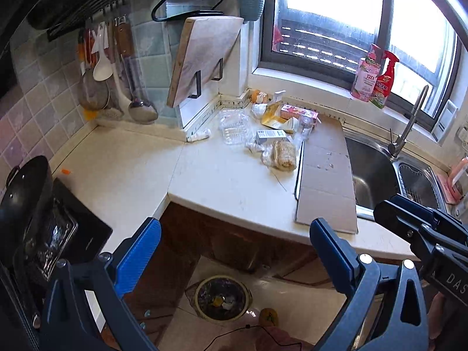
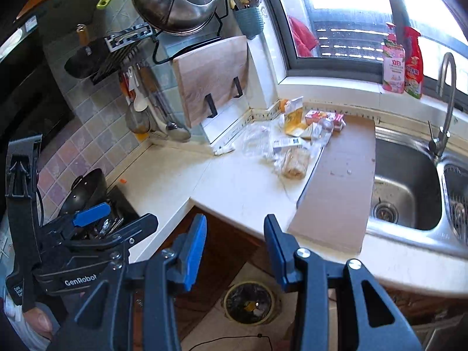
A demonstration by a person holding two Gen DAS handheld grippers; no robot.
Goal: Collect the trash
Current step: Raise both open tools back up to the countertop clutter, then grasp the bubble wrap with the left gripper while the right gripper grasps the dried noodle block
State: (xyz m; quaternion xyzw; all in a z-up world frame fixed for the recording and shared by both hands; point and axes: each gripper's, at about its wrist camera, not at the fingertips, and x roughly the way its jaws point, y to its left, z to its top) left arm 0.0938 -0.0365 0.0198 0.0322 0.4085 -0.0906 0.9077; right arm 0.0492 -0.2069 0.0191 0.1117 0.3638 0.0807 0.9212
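The countertop (image 1: pixel 222 181) looks like smooth, pale stone with a slight sheen. A flat sheet of matt brown cardboard (image 1: pixel 324 169) lies on it beside the brushed stainless-steel sink (image 2: pixel 406 187). The trash pile (image 1: pixel 272 134) mixes crinkled clear plastic, glossy printed paper boxes and a wrapped rough-looking block. A pale wooden cutting board (image 2: pixel 213 79) leans on glazed wall tiles (image 1: pixel 44 82). The pot lid (image 2: pixel 175 3) is polished metal.
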